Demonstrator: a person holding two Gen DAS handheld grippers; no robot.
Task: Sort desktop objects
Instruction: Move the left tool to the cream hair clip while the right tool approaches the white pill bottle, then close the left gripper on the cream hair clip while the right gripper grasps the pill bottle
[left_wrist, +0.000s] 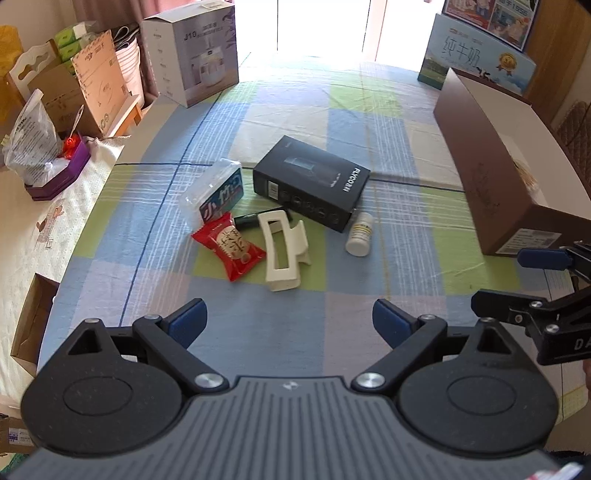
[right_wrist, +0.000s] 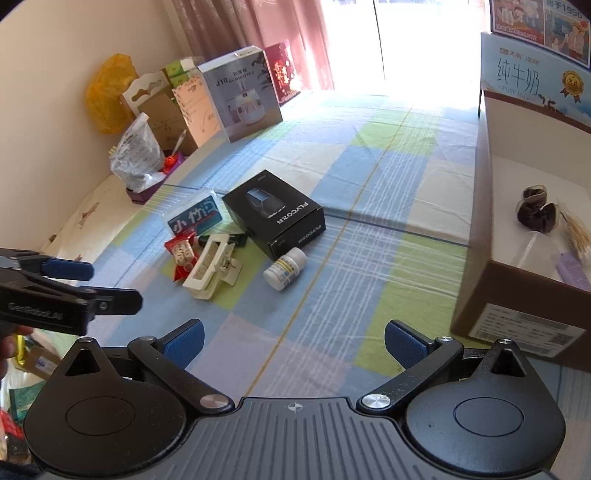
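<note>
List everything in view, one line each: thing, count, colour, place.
Flat razor carton: 1, black, mid-cloth.
Tissue pack: 1, blue-clear, left of the carton.
Snack packet: 1, red, nearest left.
Plastic hair claw: 1, cream, beside the packet.
Small tube: 1, dark, partly under the claw.
Pill bottle: 1, white, lying right of the carton.
Open cardboard box: 1, brown, right edge.
Hair scrunchie: 1, dark, inside the box.
Humidifier box: 1, white, far left.
Left gripper: open.
Right gripper: open.

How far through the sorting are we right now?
Done: the brown box already holds a dark scrunchie and a few other bits. In hand: nothing; left gripper and right gripper are both open. Left: black box, hair claw, pill bottle, red snack packet, tissue pack.
</note>
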